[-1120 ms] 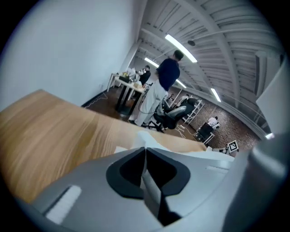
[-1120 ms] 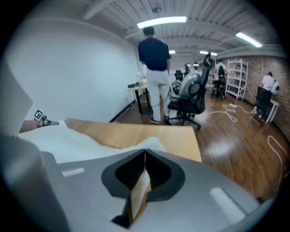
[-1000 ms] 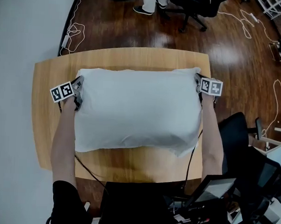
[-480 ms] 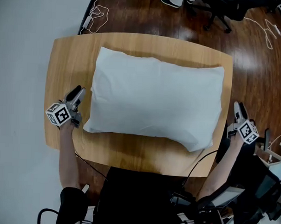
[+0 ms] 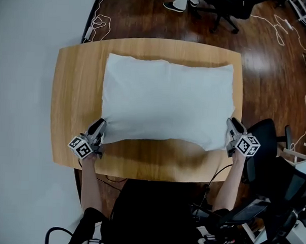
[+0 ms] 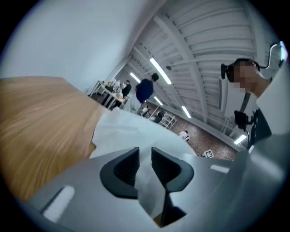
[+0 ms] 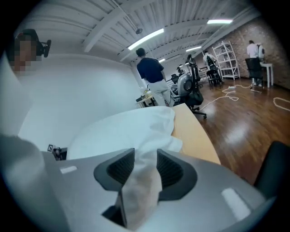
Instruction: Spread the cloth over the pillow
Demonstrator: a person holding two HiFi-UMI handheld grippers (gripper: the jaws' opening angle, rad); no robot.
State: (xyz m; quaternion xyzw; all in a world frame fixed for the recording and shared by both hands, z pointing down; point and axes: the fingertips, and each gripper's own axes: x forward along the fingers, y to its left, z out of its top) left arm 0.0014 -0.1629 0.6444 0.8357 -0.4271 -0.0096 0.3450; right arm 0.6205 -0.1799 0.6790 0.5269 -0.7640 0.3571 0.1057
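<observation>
Closing the left gripper around the near left corner of the white cloth, leaving only a small gap, with a thin strip of cloth lying between the jaws and not being squeezed yet. Closing the right gripper around the near right corner, leaving a wider gap, with a bunched bit of cloth sitting in it and not being pinched tight yet. Counting two grippers, one cloth and one wooden table. Lying puffy over the middle of the table and covering the pillow all over, hiding it and showing only its soft bump. Seeing one person in a blue top standing far behind the table, too small for telling more.
</observation>
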